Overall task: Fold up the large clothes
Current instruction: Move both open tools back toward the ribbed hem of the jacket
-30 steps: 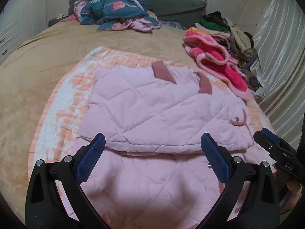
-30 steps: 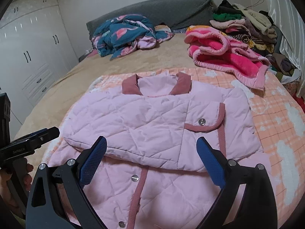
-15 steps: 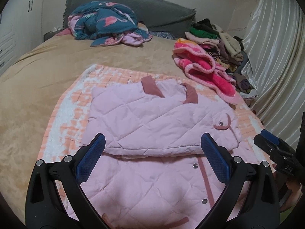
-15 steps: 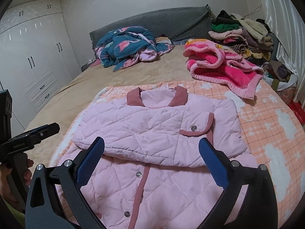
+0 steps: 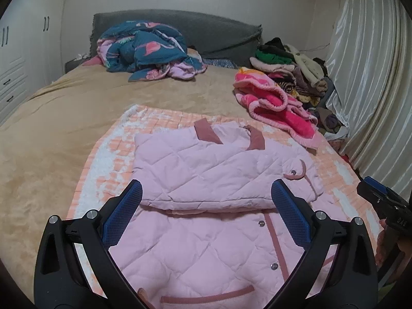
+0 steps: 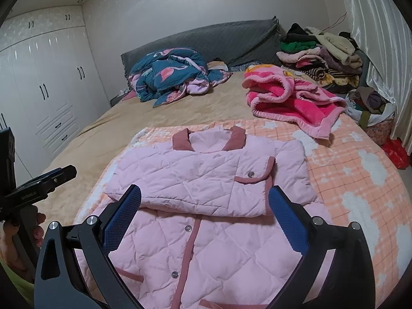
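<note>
A pink quilted jacket [image 5: 206,172] with dark pink collar and trim lies flat on an orange-and-white checked blanket [image 5: 103,164] on the bed. Its sleeves are folded across the chest as a band over the buttoned body. It also shows in the right wrist view [image 6: 200,180]. My left gripper [image 5: 204,213] is open and empty, above the jacket's lower half. My right gripper [image 6: 204,215] is open and empty over the same area. The right gripper shows at the right edge of the left wrist view [image 5: 381,200]. The left gripper shows at the left edge of the right wrist view [image 6: 43,182].
A teal flamingo-print quilt [image 5: 146,49] is bunched near the grey headboard [image 5: 219,31]. A bright pink fleece blanket [image 6: 291,100] and a pile of clothes [image 6: 322,56] lie at the bed's right side. Curtains [image 5: 373,77] hang right; white wardrobes [image 6: 38,82] stand left.
Both grippers have pulled back and risen from the jacket, so more of its buttoned lower body and more of the room show. The jacket has not moved.
</note>
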A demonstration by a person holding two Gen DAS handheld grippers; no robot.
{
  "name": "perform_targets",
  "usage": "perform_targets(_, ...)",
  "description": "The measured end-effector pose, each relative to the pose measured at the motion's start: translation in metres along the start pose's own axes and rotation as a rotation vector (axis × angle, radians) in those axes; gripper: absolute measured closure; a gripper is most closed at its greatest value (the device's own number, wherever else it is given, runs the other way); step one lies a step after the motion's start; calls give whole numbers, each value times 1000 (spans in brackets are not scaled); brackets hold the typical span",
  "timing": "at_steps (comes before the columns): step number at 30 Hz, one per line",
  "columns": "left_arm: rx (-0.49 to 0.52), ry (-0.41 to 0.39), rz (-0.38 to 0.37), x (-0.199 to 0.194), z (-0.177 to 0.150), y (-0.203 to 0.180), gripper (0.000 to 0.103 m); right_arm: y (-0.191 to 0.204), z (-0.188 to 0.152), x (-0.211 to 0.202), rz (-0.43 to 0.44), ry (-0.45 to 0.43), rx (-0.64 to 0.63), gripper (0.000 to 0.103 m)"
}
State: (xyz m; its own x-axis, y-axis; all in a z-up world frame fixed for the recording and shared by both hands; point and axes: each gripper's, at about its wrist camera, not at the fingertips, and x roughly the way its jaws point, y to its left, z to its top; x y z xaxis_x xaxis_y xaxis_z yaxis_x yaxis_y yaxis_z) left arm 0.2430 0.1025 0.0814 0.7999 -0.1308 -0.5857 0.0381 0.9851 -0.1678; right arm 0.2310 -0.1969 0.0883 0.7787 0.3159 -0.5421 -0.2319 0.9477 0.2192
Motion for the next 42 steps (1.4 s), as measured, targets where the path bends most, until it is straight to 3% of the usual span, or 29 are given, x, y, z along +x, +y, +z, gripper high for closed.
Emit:
perform_targets(18,11,4,26,-43,-31,-14,9,-2,-8,-44,2,-20,-10,4)
perform_targets(42,24,18,89,-91,-72,-15,9,-10,-43,-99,4,-9,-39,4)
